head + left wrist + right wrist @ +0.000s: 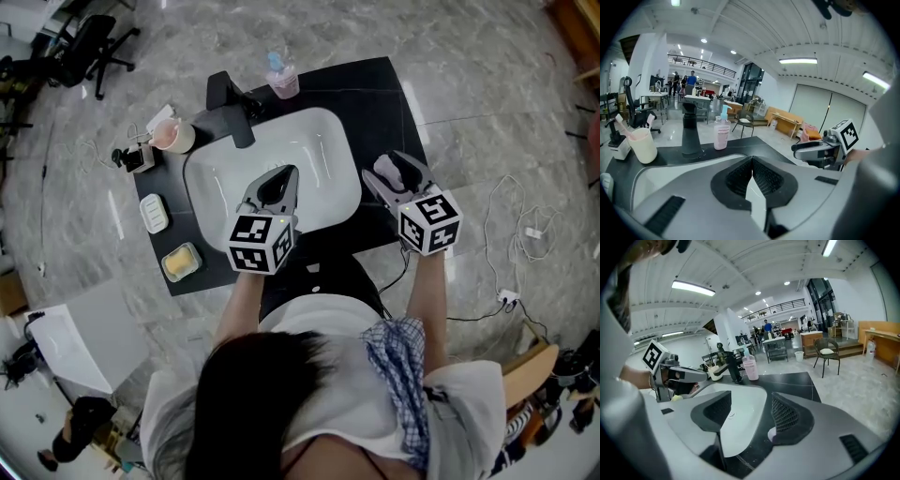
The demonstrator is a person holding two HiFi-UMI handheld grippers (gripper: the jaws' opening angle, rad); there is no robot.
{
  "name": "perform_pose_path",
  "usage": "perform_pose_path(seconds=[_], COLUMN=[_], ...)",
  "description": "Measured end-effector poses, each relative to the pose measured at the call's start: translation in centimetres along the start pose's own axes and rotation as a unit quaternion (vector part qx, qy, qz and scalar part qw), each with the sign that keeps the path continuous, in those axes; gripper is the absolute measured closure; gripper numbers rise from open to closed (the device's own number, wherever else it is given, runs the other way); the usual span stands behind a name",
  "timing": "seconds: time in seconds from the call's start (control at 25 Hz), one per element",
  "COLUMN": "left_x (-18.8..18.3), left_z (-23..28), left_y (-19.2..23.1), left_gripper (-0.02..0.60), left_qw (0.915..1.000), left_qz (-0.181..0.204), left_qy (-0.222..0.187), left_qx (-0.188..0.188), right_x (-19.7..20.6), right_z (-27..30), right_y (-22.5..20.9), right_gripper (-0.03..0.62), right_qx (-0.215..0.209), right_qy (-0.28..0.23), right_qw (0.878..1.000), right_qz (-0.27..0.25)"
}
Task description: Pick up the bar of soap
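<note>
Left strip of the counter (178,192) is the crowded bit. There's a cup (173,138) at the back with a small gadget (131,157) right beside it, then a white dish (154,213) and a yellow bar (182,262) nearer the front, with only narrow gaps between them. The faucet (231,101) stands at the sink's back-left corner, spout reaching over the rim, and a pink bottle (282,81) sits just behind. The basin (323,150) is mostly open, except the left gripper (284,176) hangs over its front. The right strip is bare, with the right gripper (394,172) above it.
</note>
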State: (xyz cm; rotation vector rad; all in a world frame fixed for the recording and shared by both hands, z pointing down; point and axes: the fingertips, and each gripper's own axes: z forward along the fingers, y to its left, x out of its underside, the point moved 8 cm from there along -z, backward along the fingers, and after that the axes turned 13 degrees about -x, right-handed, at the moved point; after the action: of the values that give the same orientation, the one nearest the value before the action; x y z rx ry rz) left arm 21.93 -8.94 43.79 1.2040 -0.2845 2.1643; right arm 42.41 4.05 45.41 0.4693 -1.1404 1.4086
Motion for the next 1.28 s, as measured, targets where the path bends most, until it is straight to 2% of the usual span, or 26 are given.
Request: perform_pose_path(seconds=[0.08,0.16,0.32,0.52,0.64,0.84,1.28], left_x=[-0.1,-0.3,-0.4,-1.3,-1.2,-1.3,-0.9], left_z=[-0.9,-1.9,-3.3,-5.3,-6.6,-8.2,-11.0], left_y=[0.7,1.4,2.8,4.1,5.1,7.0,10.6], left_gripper=[0.569,0.569,0.569,0.569,0.569,0.569,0.569], left_qw=[0.9999,0.9996,0.9994,0.9982,0.9976,0.9964,0.9939], left_qz=[0.007,0.014,-0.001,-0.004,-0.006,-0.010,-0.025], left_qy=[-0.008,-0.019,-0.033,-0.059,-0.068,-0.083,-0.099], left_qx=[-0.009,-0.014,-0.015,-0.014,-0.015,-0.016,-0.042], right_x=[-0.6,-1.1,-1.6,-2.6,-3.2,-4.4,-5.0], right_z=[0.2,0.6,1.5,3.0,4.1,6.5,10.9], right_y=[1.2,2.2,3.9,6.4,8.0,10.6,16.2], right_gripper=[0.328,0.379,0.414,0.511,0.547,0.569,0.577], right_qx=[0.000,0.005,0.019,0.023,0.021,0.016,0.027], right_qy=[-0.014,-0.030,-0.055,-0.073,-0.085,-0.094,-0.073], right_qw=[1.000,1.000,0.998,0.997,0.996,0.995,0.995], right_qz=[-0.005,-0.005,-0.002,-0.005,-0.009,-0.023,-0.065])
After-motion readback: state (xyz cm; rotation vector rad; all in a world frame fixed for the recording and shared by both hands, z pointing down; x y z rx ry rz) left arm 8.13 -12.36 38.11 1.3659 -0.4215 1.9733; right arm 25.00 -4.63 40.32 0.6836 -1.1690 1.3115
